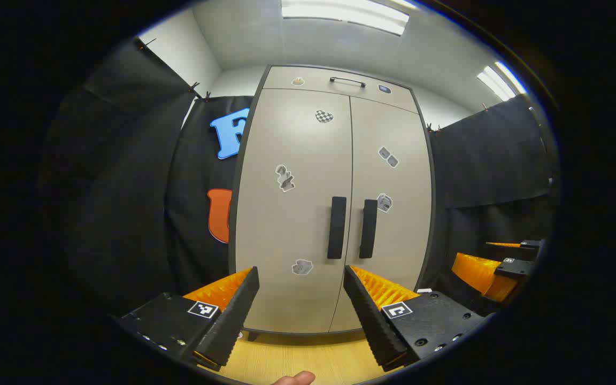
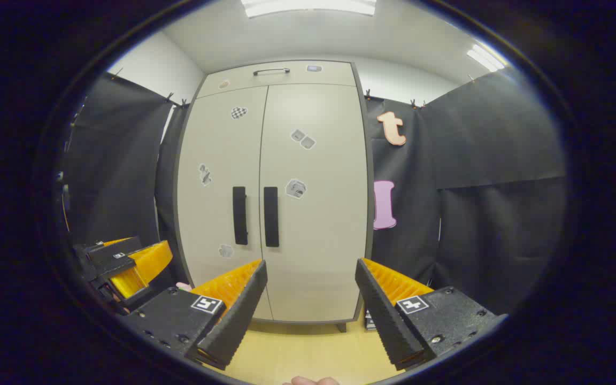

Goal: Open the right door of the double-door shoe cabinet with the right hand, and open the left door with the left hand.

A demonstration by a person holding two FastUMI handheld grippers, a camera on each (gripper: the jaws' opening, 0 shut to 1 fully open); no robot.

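Right gripper (image 2: pixel 310 299) held spread wide, nothing between its fingers, aimed at the shoe cabinet (image 2: pixel 273 187) from well back. Left gripper (image 1: pixel 300 302) likewise spread wide and empty, facing the same cabinet from slightly to the left. Both doors shut and flush: left door (image 1: pixel 292 208) and right door (image 1: pixel 391 203) meeting at a thin centre seam. Two dark vertical handles just beside that seam, left handle (image 1: pixel 337 227) and right handle (image 1: pixel 368 229), near each other but apart. Upper drawer (image 1: pixel 340 83) with its own slim handle above the doors. Wooden floor (image 2: pixel 308 353) below.

Likely trouble from here: handles set so near one another that a wide-spread gripper could straddle both, or close on the wrong one. Fingers approaching off-centre could slip off the narrow handle or strike the door face. Both grippers converging on the seam together could collide. Pulling along a straight line rather than the hinge arc could drag the fingers off the handle.
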